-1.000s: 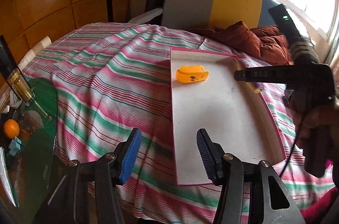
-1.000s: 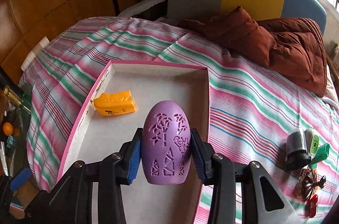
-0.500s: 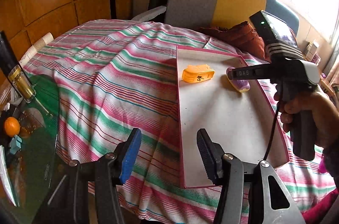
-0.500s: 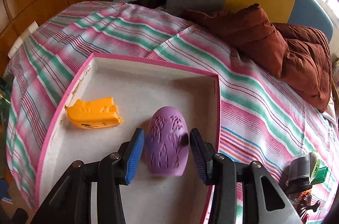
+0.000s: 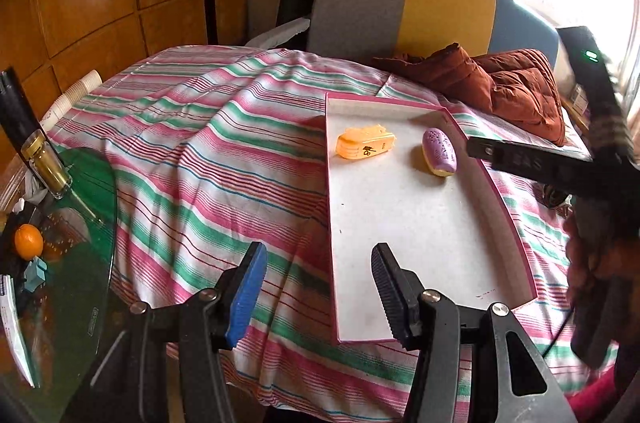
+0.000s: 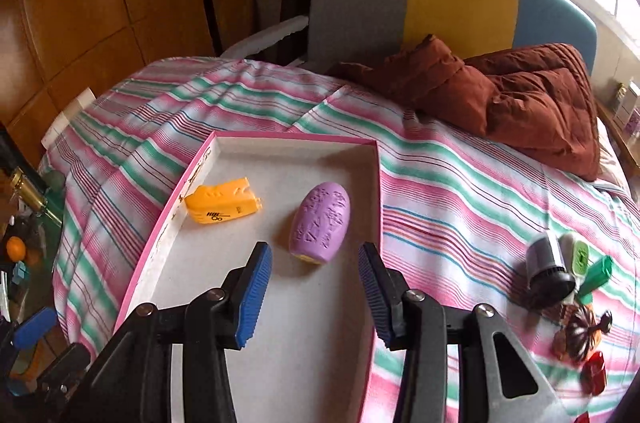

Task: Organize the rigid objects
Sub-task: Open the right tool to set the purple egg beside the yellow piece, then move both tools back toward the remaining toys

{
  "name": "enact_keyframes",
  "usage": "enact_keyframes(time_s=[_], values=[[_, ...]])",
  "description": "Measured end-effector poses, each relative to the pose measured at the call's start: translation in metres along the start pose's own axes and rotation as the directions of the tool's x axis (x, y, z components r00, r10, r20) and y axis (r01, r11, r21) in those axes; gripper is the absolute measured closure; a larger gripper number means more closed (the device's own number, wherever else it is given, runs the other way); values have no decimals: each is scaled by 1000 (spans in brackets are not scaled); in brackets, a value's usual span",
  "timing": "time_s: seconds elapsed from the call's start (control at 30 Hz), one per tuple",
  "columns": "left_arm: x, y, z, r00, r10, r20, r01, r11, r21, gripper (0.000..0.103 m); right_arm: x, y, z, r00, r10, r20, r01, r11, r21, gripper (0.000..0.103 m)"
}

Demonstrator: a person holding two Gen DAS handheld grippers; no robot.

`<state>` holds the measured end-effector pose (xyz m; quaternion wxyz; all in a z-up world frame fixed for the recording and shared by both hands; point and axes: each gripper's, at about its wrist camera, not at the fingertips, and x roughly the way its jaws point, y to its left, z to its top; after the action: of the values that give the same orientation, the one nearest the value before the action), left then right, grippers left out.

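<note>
A purple egg-shaped toy (image 6: pixel 320 222) lies in the far part of the pink-rimmed white tray (image 6: pixel 168 219), next to an orange plastic piece (image 6: pixel 222 201). My right gripper (image 6: pixel 315 293) is open and empty, just behind the purple toy and above the tray. In the left wrist view the purple toy (image 5: pixel 439 151) and the orange piece (image 5: pixel 365 147) lie at the tray's far end (image 5: pixel 384 102). My left gripper (image 5: pixel 318 297) is open and empty, above the tray's near left corner. The right gripper's body (image 5: pixel 560 167) shows at the right.
Small objects lie on the striped cloth at the right: a black cylinder (image 6: pixel 546 269), a green piece (image 6: pixel 596 277), a brown spiky toy (image 6: pixel 580 333), a red piece (image 6: pixel 594 377). A brown jacket (image 6: pixel 500 99) lies at the back. A glass table (image 5: pixel 60 263) with an orange stands left.
My right gripper opened and let go of the purple toy in the tray, then drew back and up. The left gripper stayed open and hardly moved.
</note>
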<state>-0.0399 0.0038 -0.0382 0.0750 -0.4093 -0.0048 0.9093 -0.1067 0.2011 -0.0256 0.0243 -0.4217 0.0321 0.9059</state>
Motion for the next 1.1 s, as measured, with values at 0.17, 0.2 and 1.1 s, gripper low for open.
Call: enact_keyframes(time_s=[0.17, 0.2, 1.1], values=[[-4, -6, -2, 1000, -6, 6, 6, 1000, 14, 48, -25, -5, -22, 999, -12, 48, 10, 999, 36, 58], [-5, -8, -2, 1000, -9, 8, 9, 1000, 18, 48, -30, -6, -26, 998, -18, 55, 16, 999, 39, 57], [-12, -84, -4, 988, -156, -7, 154, 966, 209, 44, -156, -201, -126, 952, -305, 16, 276, 883, 380, 57]])
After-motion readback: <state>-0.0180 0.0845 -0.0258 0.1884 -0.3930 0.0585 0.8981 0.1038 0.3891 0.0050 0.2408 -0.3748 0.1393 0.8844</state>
